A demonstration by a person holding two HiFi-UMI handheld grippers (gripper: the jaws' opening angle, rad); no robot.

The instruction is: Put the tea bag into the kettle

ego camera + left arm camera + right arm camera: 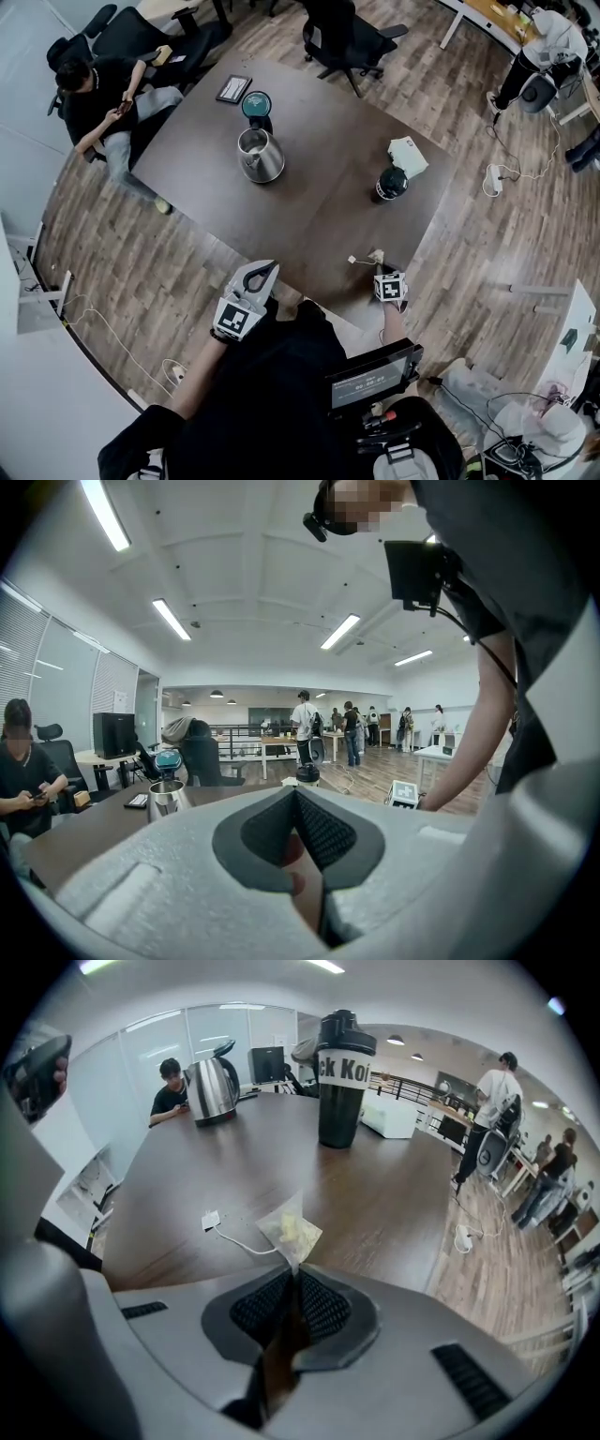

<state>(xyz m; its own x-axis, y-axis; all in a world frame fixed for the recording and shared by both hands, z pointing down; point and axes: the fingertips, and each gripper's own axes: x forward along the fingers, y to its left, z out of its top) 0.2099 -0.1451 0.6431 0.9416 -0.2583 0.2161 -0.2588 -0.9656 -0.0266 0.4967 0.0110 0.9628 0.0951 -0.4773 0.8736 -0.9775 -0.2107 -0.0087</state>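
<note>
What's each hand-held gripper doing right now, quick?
Left hand-held gripper: closed, nothing in it.
Right hand-held gripper: closed on a corner of the tea bag.

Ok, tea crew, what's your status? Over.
Right tool shut on tea bag corner, tag on table. Left tool shut, empty. Kettle across table, lid up. Shaker bottle off to one side, not in the way.

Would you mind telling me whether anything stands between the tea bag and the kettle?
Nothing visible does: bare table lies between the tea bag and the kettle; the black bottle stands off to the right.
</note>
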